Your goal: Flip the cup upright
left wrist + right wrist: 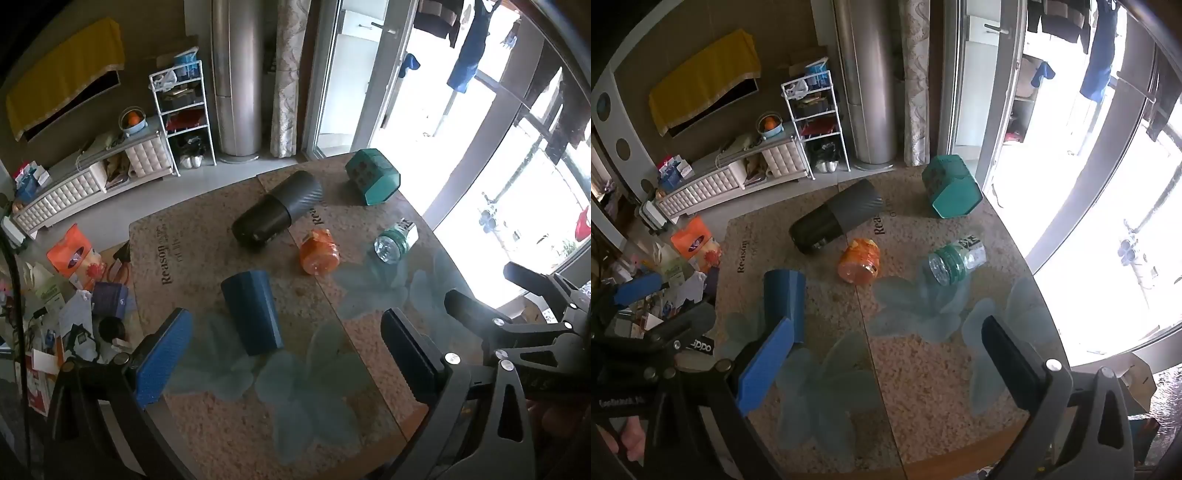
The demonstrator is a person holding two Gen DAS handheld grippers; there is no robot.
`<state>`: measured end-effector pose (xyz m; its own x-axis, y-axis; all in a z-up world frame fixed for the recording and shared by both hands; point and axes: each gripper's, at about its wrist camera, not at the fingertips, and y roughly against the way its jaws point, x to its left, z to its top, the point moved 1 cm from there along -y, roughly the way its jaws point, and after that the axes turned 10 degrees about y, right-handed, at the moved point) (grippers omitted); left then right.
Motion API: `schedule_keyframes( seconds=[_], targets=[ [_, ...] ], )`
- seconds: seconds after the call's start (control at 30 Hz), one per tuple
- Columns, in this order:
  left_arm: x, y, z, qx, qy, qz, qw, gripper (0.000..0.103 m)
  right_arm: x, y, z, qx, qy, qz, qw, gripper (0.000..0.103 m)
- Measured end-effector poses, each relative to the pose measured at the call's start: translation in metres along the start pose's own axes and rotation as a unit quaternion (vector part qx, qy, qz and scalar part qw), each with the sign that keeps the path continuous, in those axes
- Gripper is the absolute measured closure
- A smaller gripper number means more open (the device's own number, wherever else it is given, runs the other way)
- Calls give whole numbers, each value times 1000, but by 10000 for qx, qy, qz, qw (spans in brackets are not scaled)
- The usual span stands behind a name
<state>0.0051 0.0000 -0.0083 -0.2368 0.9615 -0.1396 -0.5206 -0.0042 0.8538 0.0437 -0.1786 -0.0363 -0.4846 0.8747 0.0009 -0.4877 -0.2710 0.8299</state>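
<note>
Several cups lie on their sides on the glass-topped table (229, 435). A dark blue cup (253, 312) (786, 299) lies nearest. A black and grey tumbler (279, 212) (836, 218), an orange cup (319, 251) (860, 266), a clear cup with a green band (395, 242) (955, 260) and a teal hexagonal cup (373, 177) (951, 188) lie farther back. My left gripper (286, 354) is open and empty, just short of the blue cup. My right gripper (886, 365) is open and empty, above the table's near part; its left finger (768, 365) overlaps the blue cup in view.
The table's left edge drops to a floor cluttered with boxes and papers (74, 314). A low white cabinet (92, 181), a wire shelf (184, 114) and a tall grey column (236, 81) stand behind. A bright glass door (424, 92) is at the right. The right gripper shows in the left view (532, 299).
</note>
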Motion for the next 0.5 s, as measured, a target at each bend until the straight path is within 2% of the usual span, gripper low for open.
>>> schedule_keyframes(
  seconds=[0.27, 0.5],
  targets=[
    [-10, -3, -1, 21, -26, -59, 10000, 1, 0, 0, -1, 9, -8, 8, 10000, 1],
    [-2, -2, 0, 32, 26, -106, 9999, 1, -1, 0, 2, 19, -16, -28, 10000, 1]
  ],
)
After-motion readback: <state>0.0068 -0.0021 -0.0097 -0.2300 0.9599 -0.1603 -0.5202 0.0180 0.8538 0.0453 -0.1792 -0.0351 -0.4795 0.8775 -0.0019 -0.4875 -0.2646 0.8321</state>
